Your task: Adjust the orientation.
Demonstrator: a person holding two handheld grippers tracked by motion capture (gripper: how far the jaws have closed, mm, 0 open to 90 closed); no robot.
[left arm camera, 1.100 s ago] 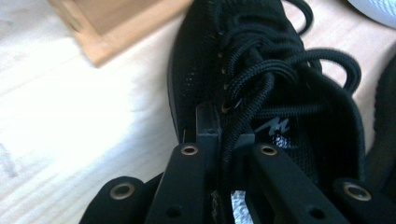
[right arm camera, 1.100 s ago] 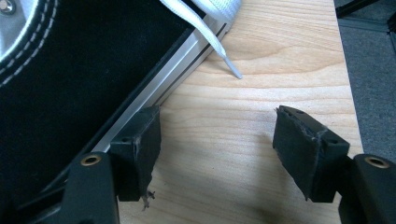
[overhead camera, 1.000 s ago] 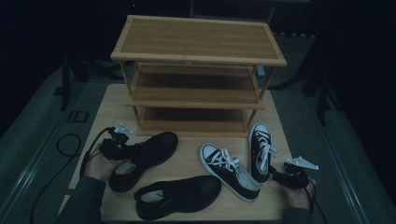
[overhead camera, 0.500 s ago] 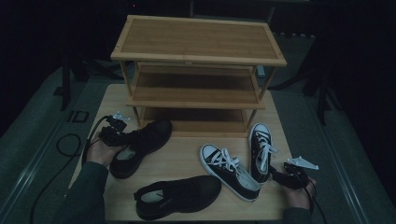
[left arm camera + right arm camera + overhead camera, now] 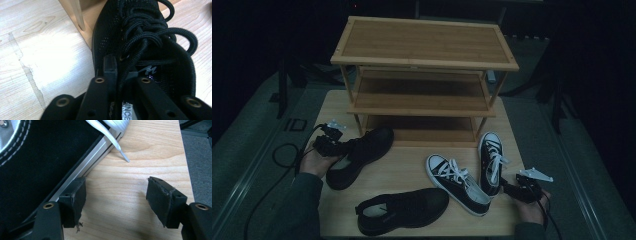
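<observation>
- Work in hand, as I read it: four shoes go onto the wooden shoe rack [image 5: 424, 65] standing at the far side of the table [image 5: 412, 170].
- Rack status: all three shelves look bare from the high view; no shoe is stowed yet, so the job is at its very start.
- Left gripper [image 5: 336, 145] is at the collar of the black knit shoe [image 5: 359, 155], which lies on the table with its toe just at the rack's bottom shelf, beside the front left leg.
- Left gripper view: one jaw sits outside the shoe's side wall, the other inside among the laces. The jaws have just been opening a little, the shoe wall between them; the gap is narrow, and I judge the pinch loosening rather than firm.
- Second black shoe [image 5: 402, 210] lies near the front edge, untouched.
- Two black canvas sneakers with white laces: one angled sneaker [image 5: 458, 184] mid-table, one upright sneaker [image 5: 492, 162] just beside it.
- Right gripper [image 5: 517, 189] rests low near the sneakers' heels, jaws spread wide over bare wood, holding nothing; one jaw is next to a sneaker's sole edge.
- Left to do: seat the knit shoe on a shelf, then all three others.
</observation>
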